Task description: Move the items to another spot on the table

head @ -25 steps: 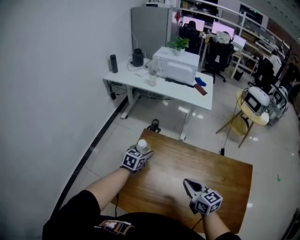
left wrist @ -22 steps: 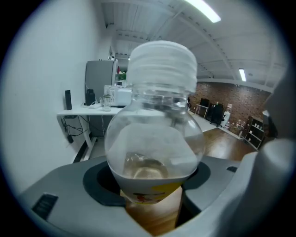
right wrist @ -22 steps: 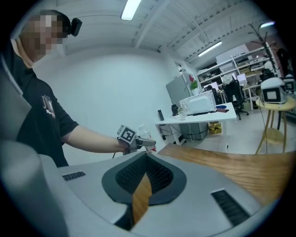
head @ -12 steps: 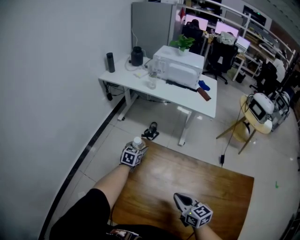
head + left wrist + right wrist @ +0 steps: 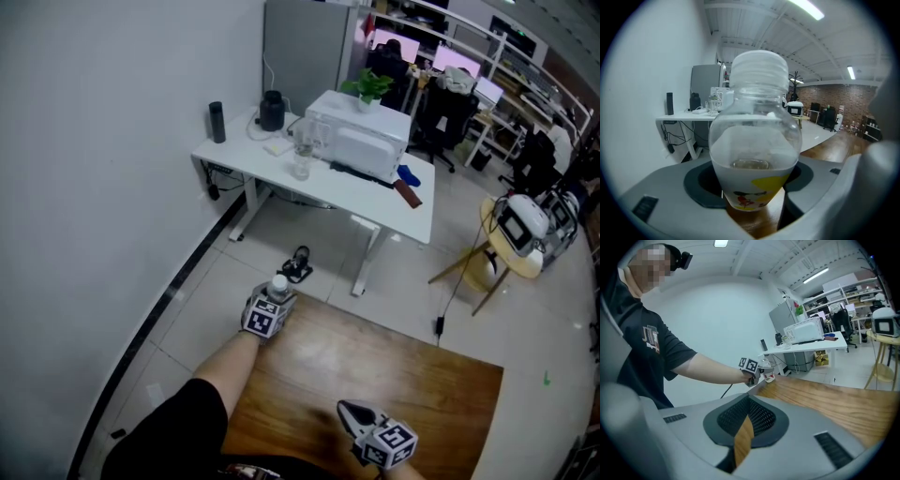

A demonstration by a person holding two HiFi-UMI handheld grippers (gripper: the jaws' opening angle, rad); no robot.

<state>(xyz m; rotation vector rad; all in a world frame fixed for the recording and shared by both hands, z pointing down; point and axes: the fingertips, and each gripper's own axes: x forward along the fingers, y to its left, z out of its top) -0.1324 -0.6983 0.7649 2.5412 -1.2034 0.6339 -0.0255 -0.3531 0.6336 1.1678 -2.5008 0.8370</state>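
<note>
A small clear bottle [image 5: 278,283] with a white cap and a cartoon print label stands upright between the jaws of my left gripper [image 5: 279,293], at the far left corner of the wooden table [image 5: 427,394]. In the left gripper view the bottle [image 5: 754,140] fills the middle, and the left gripper [image 5: 754,190] has a jaw on each side of its base. My right gripper [image 5: 343,409] hangs over the table's near side, shut, with nothing in it. From the right gripper [image 5: 743,427] view, the bottle [image 5: 768,372] shows small at the far table edge.
Beyond the table corner a black object [image 5: 299,262] lies on the tiled floor. Farther back stands a white desk [image 5: 375,192] carrying a white appliance, a plant and bottles. A wooden stool [image 5: 506,248] with a device stands at the right. The wall runs along the left.
My left gripper has carried the bottle a little farther toward the table's far left corner. The right gripper has drawn back toward the near edge. The head view has shifted.
</note>
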